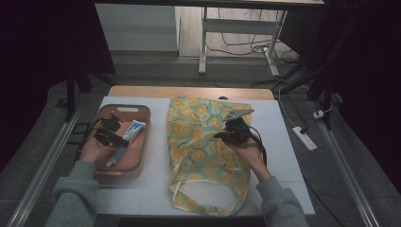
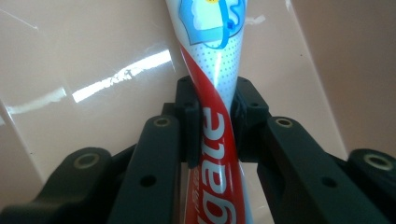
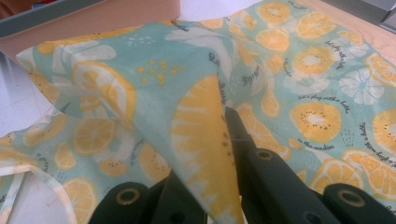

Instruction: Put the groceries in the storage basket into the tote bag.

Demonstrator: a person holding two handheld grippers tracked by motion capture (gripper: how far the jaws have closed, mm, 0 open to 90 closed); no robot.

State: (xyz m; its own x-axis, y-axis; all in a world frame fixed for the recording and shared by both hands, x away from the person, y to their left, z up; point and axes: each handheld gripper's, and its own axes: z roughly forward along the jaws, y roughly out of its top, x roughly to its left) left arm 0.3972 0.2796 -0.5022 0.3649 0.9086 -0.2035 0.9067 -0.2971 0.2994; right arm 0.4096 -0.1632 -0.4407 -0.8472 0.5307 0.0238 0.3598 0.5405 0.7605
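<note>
Two tools, each busy with its own thing: your right tool [image 1: 226, 134] is clenched on a fold of the lemon-print fabric bag [image 1: 198, 156], and in the right gripper view the cloth [image 3: 205, 140] rises in a peak between the jaws, which looks like a way of lifting the top layer so the mouth opens. The bag lies flat on the white surface [image 1: 283, 156], its handle loops nearest you and its body running away toward the far edge. Just beside it, to your left, your left tool [image 1: 108, 135] grasps the toothpaste tube [image 1: 124, 142] inside the pink tray [image 1: 137, 163]; the left gripper view shows the jaws pinching the tube [image 2: 212, 135] across its body, with the tray's glossy floor [image 2: 93, 84] behind. My judgement is that holding the tube mid-body keeps it from swinging when lifted, and the opened bag is where it would go.
</note>
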